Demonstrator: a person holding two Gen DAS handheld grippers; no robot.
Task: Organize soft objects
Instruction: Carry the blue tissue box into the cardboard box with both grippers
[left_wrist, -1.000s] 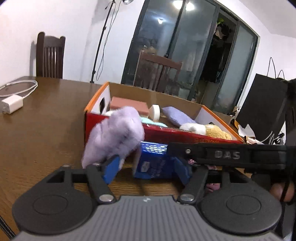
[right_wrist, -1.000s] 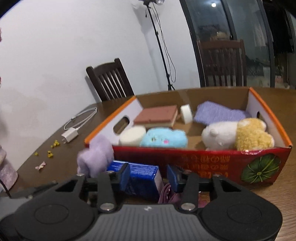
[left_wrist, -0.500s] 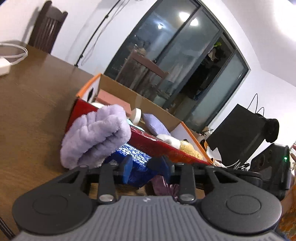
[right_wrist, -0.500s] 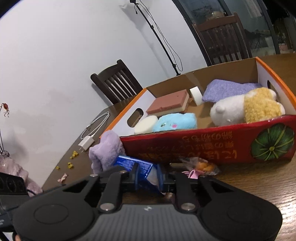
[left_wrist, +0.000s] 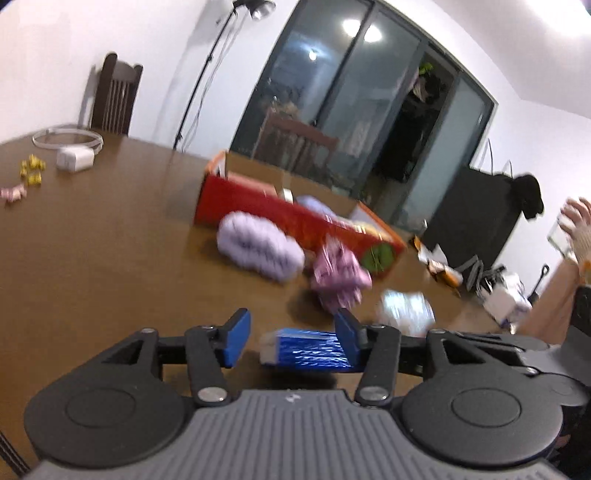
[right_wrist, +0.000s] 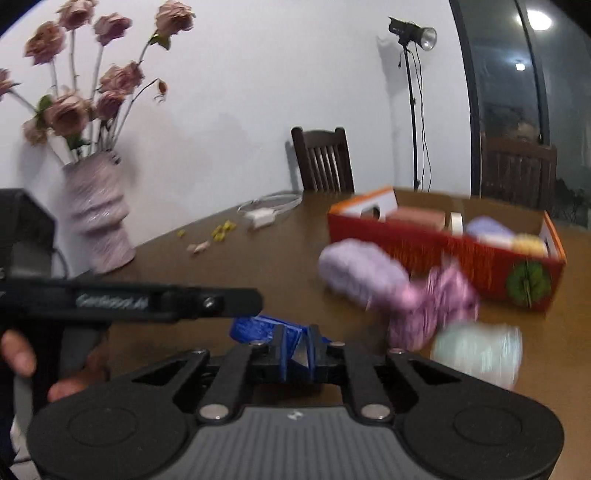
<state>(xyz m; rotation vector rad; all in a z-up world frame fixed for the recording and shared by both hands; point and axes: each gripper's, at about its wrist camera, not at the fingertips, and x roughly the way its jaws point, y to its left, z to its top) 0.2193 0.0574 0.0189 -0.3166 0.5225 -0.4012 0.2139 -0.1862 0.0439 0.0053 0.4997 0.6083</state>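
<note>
On a brown wooden table (right_wrist: 258, 266), a vase of dried roses (right_wrist: 98, 218) stands far left, then scattered sweets (right_wrist: 221, 230) and a white charger (right_wrist: 262, 218). The left gripper (left_wrist: 291, 338) is opening around a blue packet (left_wrist: 310, 352); the right gripper (right_wrist: 295, 341) pinches it. A lilac plush (right_wrist: 360, 273) and pink wrapper (right_wrist: 436, 301) lie before the red box (right_wrist: 443, 254).

No text can be read with certainty. A black bar (right_wrist: 129, 299) at the left of the right wrist view carries pale lettering, too blurred to make out. The red box (right_wrist: 443, 254) shows a green round emblem (right_wrist: 528, 282), no legible words.
</note>
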